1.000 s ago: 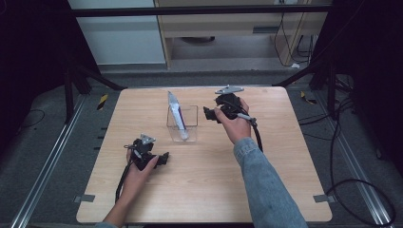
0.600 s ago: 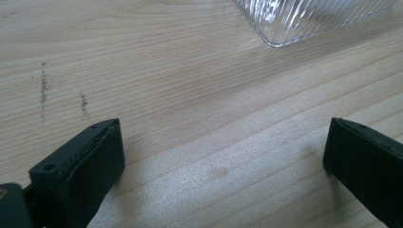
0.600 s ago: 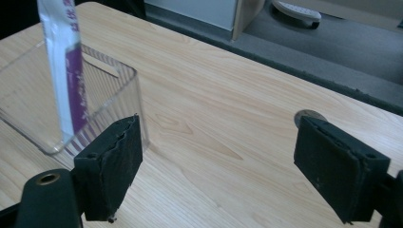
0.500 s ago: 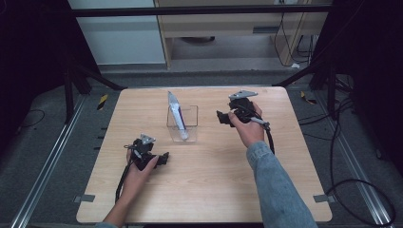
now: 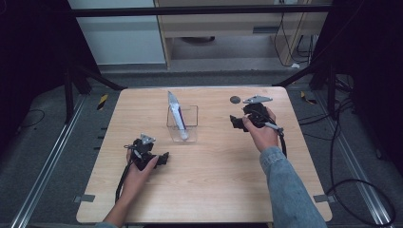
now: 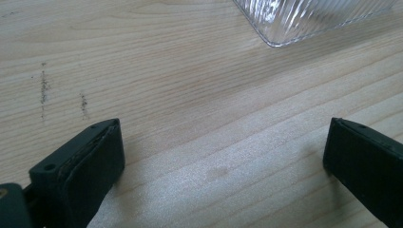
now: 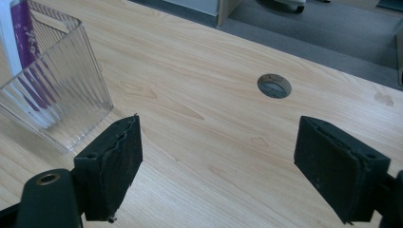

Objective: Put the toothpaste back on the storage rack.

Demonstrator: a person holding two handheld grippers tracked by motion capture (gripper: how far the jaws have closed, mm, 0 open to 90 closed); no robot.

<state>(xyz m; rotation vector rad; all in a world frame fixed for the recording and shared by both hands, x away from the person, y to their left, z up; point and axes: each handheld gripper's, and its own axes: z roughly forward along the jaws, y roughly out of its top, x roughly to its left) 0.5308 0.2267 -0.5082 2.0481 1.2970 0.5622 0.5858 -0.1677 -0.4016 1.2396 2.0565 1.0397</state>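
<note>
Right gripper (image 5: 236, 121) pulled back from clear ribbed plastic box (image 5: 182, 124), jaws wide, empty | left gripper (image 5: 164, 157) resting low, jaws wide, empty

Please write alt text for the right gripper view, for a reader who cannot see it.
The right tool hangs open over a wooden table, holding nothing. A ribbed clear container with a purple and white tube stands left; a round hole lies ahead.

Tube (image 5: 177, 114) upright in container (image 5: 189, 131), table (image 5: 204, 190) centre; hole (image 5: 235, 99) right, probably behind.
</note>
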